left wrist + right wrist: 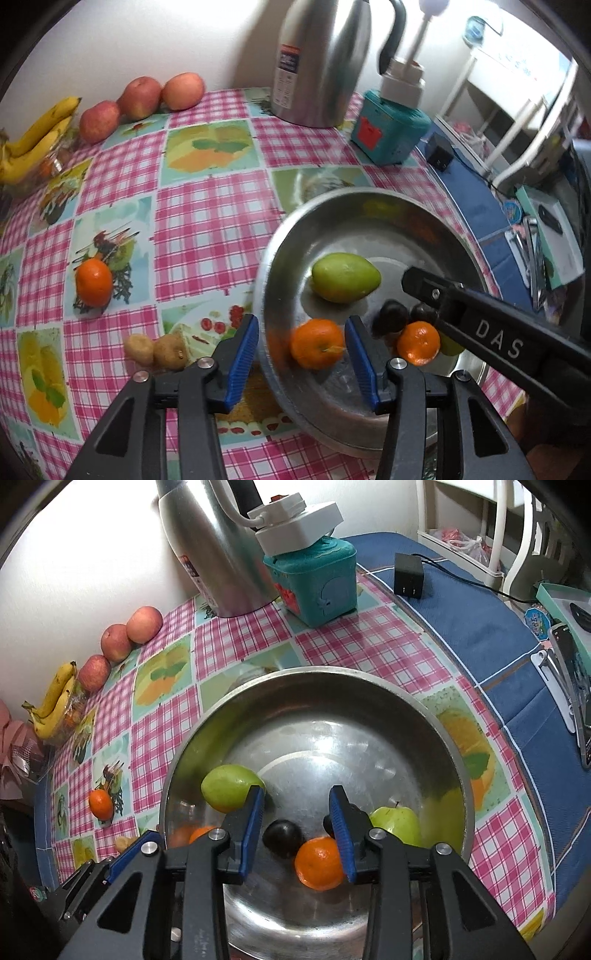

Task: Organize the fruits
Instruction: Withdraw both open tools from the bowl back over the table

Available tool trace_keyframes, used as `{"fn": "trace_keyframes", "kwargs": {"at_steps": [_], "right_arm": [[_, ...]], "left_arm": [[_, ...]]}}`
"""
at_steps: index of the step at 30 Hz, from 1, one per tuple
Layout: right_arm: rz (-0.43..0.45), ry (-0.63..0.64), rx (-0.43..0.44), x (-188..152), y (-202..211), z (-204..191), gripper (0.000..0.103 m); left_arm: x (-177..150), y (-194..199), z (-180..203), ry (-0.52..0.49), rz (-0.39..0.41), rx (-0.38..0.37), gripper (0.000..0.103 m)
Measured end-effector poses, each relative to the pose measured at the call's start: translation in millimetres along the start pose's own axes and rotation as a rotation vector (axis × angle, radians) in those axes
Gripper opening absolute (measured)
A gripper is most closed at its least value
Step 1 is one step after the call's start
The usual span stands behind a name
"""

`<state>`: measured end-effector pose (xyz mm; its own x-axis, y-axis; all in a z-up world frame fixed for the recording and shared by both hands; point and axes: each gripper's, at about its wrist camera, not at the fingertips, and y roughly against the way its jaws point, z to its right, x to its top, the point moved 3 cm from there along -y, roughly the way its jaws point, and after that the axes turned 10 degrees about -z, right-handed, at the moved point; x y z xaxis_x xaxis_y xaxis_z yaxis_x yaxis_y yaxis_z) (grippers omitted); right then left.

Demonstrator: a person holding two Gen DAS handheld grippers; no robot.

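Note:
A steel bowl holds a green mango-like fruit, a green apple, two dark plums and two oranges. My left gripper is open over the bowl's near left side. One orange lies between its blue pads, close to the right pad and clear of the left one. My right gripper is open above the bowl's floor, over a plum and the other orange. A third orange rests on the checked cloth.
Two small brown fruits lie left of the bowl. Three red apples and bananas line the far left by the wall. A steel thermos, a teal box and a black adapter stand behind the bowl.

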<state>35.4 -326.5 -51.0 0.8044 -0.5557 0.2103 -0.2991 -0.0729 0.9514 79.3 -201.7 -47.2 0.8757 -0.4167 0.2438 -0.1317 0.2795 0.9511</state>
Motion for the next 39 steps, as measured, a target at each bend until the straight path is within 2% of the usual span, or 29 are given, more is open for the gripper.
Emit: {"fn": "trace_keyframes", "kwargs": {"at_steps": [5,16,23,28,29,30,31,33,34,35,39], "right_arm": [[-0.008,0.002,0.001,-0.3,-1.4,0.3,0.038],[-0.014,0.044,0.008,-1.5,-1.0,-9.5,0.037],[-0.018,0.064,0.008,-2.0,-1.7,-12.9,0.037],[-0.022,0.068,0.007,-2.0,-2.4,-13.5,0.037],[-0.024,0.069,0.005,-2.2,-2.8,-13.6,0.037],[-0.025,0.071,0.004,-2.4,-3.2,-13.9,0.037],[-0.027,0.073,0.003,-2.3,-3.9,-14.2,0.038],[-0.027,0.081,-0.002,-2.5,-6.4,-15.6,0.050],[-0.028,0.084,-0.005,-2.7,-7.7,-16.3,0.064],[-0.029,0.089,-0.004,-3.1,-9.2,-17.3,0.070],[-0.032,0.104,-0.018,-3.1,-11.6,-19.1,0.070]], "left_arm": [[2.4,9.2,-22.2,0.092,0.016,0.007,0.053],[-0.7,31.4,-86.4,0.321,0.044,0.071,0.052],[-2.5,38.7,-96.6,0.354,0.059,0.073,0.052],[-2.2,33.7,-94.4,0.348,0.040,0.081,0.053],[-2.6,33.0,-93.4,0.347,0.035,0.086,0.058],[-2.9,30.3,-93.3,0.345,0.023,0.099,0.073],[-3.3,28.4,-93.7,0.345,0.018,0.110,0.078],[-5.1,25.8,-95.3,0.350,0.010,0.118,0.082],[-5.4,24.4,-96.0,0.351,0.003,0.120,0.082],[-5.9,22.8,-96.8,0.353,-0.002,0.122,0.084],[-7.1,21.0,-99.1,0.356,-0.007,0.135,0.087]]}}
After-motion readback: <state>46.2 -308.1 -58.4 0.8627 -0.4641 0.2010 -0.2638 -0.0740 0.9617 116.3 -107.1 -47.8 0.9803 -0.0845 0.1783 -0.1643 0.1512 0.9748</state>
